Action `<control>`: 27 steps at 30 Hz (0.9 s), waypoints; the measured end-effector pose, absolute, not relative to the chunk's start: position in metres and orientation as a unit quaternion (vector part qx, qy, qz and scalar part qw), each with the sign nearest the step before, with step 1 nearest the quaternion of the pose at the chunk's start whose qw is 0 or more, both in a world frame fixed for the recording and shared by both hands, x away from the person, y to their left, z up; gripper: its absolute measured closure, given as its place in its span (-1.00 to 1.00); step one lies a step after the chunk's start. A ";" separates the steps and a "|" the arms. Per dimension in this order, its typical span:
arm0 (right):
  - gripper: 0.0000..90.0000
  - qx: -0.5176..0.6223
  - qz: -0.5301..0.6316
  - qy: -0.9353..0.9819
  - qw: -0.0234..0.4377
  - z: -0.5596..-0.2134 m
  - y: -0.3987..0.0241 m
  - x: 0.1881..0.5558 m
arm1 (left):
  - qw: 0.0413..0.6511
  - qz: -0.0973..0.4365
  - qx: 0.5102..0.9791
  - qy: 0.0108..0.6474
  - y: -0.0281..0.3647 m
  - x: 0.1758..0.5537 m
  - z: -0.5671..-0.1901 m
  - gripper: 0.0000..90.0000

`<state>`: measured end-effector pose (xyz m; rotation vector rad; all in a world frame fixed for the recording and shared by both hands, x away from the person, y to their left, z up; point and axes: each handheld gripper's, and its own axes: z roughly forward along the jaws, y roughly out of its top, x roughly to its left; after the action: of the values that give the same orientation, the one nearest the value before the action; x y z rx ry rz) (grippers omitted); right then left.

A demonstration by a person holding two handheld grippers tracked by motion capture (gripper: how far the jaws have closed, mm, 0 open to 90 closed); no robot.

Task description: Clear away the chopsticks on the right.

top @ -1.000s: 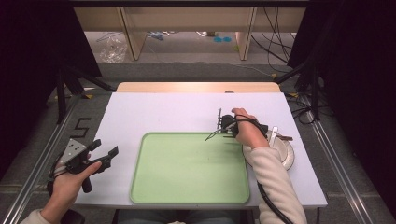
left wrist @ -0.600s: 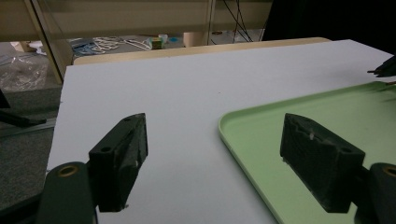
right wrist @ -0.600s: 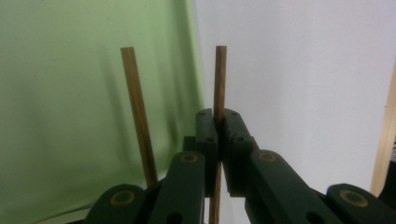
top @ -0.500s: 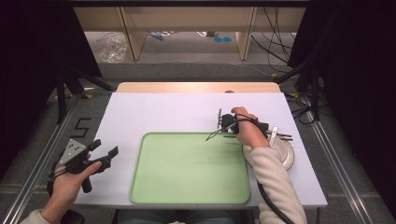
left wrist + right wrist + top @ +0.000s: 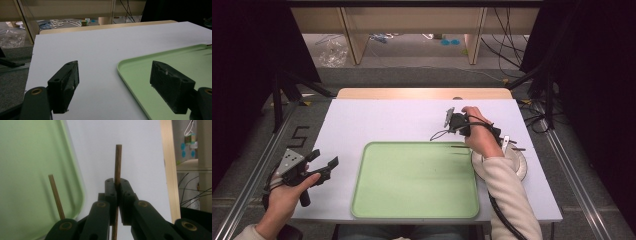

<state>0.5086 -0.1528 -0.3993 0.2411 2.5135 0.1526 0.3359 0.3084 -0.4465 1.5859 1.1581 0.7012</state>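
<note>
Right hand-held gripper [image 5: 116, 195]: 1 of 2 chopsticks [image 5: 117, 162]

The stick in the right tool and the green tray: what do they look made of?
The stick clamped in the right tool looks like wood or bamboo: matte brown, faint lengthwise grain, blunt cut end. The green tray looks like moulded plastic: even pale colour, rounded corners, raised rim with a soft sheen. Neither material can be confirmed by sight alone.

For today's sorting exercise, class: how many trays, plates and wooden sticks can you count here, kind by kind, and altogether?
Rectangular green plastic tray: 1
Round white plate: 1
Thin brown wooden sticks: 2, one and another
Total: 4
</note>
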 end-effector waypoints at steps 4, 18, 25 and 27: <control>0.95 0.115 0.094 0.941 0.305 -0.389 -0.150 0.504 | 0.504 0.290 0.657 0.480 0.308 0.336 -0.447 -0.48; 0.95 0.172 0.251 0.884 0.355 -0.347 -0.154 0.490 | 0.503 0.290 0.657 0.480 0.309 0.336 -0.447 -0.48; 0.95 0.220 0.386 0.813 0.378 -0.327 -0.165 0.484 | 0.503 0.290 0.657 0.480 0.309 0.336 -0.447 -0.47; 0.95 0.224 0.399 0.806 0.376 -0.326 -0.166 0.483 | 0.503 0.290 0.657 0.481 0.309 0.336 -0.447 -0.47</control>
<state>0.4835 -0.1661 -0.3258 0.5742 2.0607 1.0197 0.3363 0.3088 -0.4468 1.5862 1.1609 0.6997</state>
